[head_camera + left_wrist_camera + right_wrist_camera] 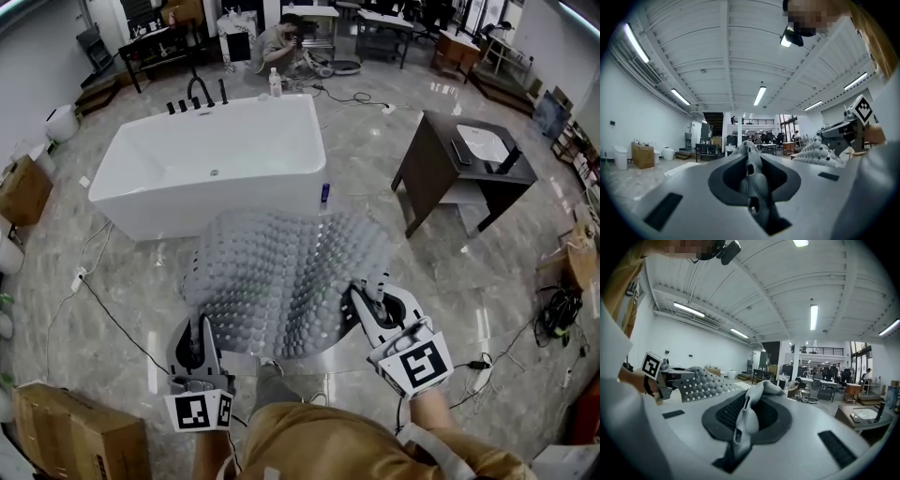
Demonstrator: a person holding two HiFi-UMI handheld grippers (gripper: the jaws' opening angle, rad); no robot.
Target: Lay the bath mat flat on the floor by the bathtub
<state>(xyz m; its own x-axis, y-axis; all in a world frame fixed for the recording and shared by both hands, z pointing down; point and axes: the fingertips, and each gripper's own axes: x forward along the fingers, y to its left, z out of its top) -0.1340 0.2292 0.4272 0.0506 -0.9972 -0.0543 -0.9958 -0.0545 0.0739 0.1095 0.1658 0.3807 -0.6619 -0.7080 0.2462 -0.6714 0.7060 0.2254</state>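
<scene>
The pale marbled floor [122, 281] spreads under both tools. A white bathtub [216, 169] stands ahead of them, past the mat's far edge. A dark washstand [450, 178] sits ahead and to the right of the right tool. The grey nubbed bath mat [281, 272] is spread between the tools and reaches forward from them toward the tub. Whether its far edge touches the floor I cannot tell. The left tool [199, 330] is clenched on the mat's near left corner, and the right tool [364, 296] is clenched on its near right edge. A small blue bottle [324, 193] stands at the tub's foot, ahead of the right tool.
</scene>
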